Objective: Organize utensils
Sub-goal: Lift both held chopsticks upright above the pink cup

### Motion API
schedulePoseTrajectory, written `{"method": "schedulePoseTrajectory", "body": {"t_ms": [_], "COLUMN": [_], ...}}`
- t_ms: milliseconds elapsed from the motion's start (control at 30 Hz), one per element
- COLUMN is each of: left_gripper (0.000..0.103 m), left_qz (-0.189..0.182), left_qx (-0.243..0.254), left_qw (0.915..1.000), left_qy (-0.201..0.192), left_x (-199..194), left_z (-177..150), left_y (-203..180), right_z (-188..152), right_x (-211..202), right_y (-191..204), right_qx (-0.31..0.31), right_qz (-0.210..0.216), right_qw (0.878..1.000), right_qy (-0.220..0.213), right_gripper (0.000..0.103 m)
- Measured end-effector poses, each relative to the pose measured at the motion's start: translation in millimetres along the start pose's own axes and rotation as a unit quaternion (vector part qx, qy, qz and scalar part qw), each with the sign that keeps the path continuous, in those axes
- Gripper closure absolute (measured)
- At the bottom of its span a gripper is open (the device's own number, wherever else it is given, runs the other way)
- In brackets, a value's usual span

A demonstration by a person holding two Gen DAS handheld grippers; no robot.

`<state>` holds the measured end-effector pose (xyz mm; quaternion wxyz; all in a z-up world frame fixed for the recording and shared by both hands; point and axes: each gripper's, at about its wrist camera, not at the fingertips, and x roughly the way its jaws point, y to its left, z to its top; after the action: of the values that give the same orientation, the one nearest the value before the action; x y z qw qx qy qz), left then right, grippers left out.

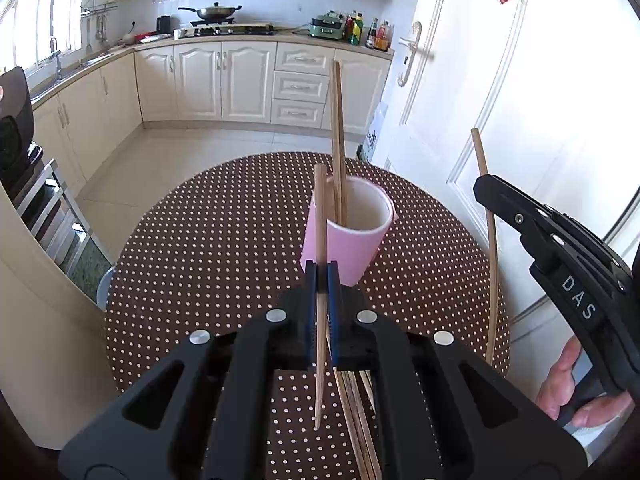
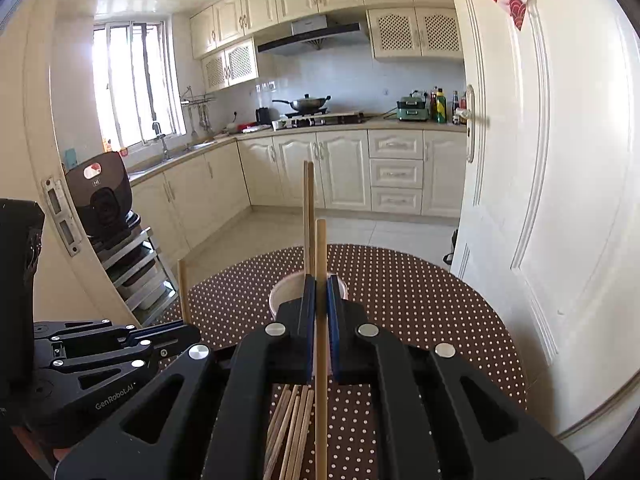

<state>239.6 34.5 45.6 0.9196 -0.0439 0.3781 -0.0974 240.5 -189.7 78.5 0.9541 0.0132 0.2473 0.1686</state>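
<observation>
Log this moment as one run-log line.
left gripper: wooden chopstick clamped | right gripper: chopstick clamped | pink cup: two chopsticks inside | loose chopsticks on table

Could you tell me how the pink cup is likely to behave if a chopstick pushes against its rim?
The pink cup looks tall and narrow, so it may tip or slide on the polka-dot tablecloth. The two chopsticks standing in it lean on its rim, probably adding leverage. It appears rigid, unlikely to flex.

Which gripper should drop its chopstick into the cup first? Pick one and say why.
Left, probably. The left gripper holds its chopstick upright right beside the cup, close to the rim. The right gripper also holds a chopstick, but in the left view it sits off to the side.
</observation>
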Motion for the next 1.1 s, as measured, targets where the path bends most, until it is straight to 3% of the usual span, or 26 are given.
{"method": "schedulePoseTrajectory", "body": {"t_ms": [667,1100], "left_gripper": [0.097,0.097], "left_qz": [0.004,-0.001], "left_qx": [-0.007,-0.020], "left_qw": [0.9989,0.9960], "left_qy": [-0.047,-0.087], "left_x": [-22,-43], "left_z": [31,61], "left_y": [-2,-1], "right_z": [22,43], "right_x": [-8,-3], "right_y": [-9,-25], "right_qx": [0.048,0.094], "right_qz": [-0.040,-0.051], "right_qw": [0.993,0.984], "right_qy": [-0.102,-0.142], "right_gripper": [0.098,0.098]}}
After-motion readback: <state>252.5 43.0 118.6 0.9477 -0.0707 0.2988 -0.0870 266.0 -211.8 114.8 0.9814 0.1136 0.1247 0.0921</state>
